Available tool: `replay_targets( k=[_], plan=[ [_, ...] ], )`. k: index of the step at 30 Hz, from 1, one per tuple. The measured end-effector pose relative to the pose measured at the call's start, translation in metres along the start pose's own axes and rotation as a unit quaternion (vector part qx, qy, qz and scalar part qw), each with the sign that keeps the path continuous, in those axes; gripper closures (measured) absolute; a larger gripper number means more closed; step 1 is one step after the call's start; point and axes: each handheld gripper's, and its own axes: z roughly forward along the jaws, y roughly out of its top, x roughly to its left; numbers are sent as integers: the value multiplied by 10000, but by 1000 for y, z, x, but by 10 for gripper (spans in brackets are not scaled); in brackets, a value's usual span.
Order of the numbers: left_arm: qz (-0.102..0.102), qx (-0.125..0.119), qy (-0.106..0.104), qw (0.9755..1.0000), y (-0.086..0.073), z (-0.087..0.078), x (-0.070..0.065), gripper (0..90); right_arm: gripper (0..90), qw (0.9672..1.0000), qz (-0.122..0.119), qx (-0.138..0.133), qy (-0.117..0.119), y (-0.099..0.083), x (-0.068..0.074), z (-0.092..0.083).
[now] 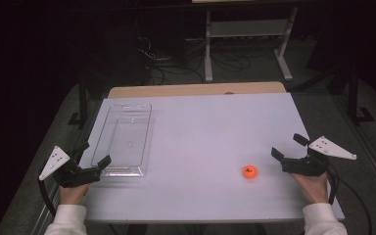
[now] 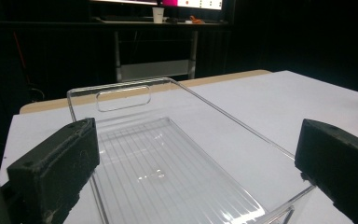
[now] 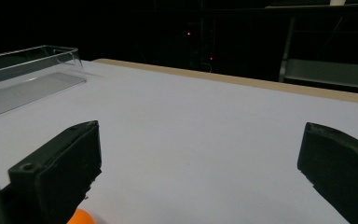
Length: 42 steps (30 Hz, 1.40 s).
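We're at the start w/ nothing done yet: both claws, left [image 1: 95,155] & right [image 1: 288,147], gape wide & empty, orange ball [image 1: 249,171] sits on desk [image 1: 200,127] just beside right claw, well apart from clear bin [image 1: 126,139], prob. its destination.

We see a dim room, the white table [image 1: 200,137] lit from above; glare streaks the clear tray [image 2: 168,168], and near jaws blur.
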Motion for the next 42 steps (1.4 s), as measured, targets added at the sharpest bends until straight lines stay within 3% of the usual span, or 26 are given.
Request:
replay_targets(
  k=[21,42],
  plan=[
    [226,133,-197,9995,10,11,-13,0,0,10000,-87,31,11,0,3,0],
    [517,387,-386,9972,23,23,-24,0,0,9999,-100,50,31,0,4,0]
  ],
)
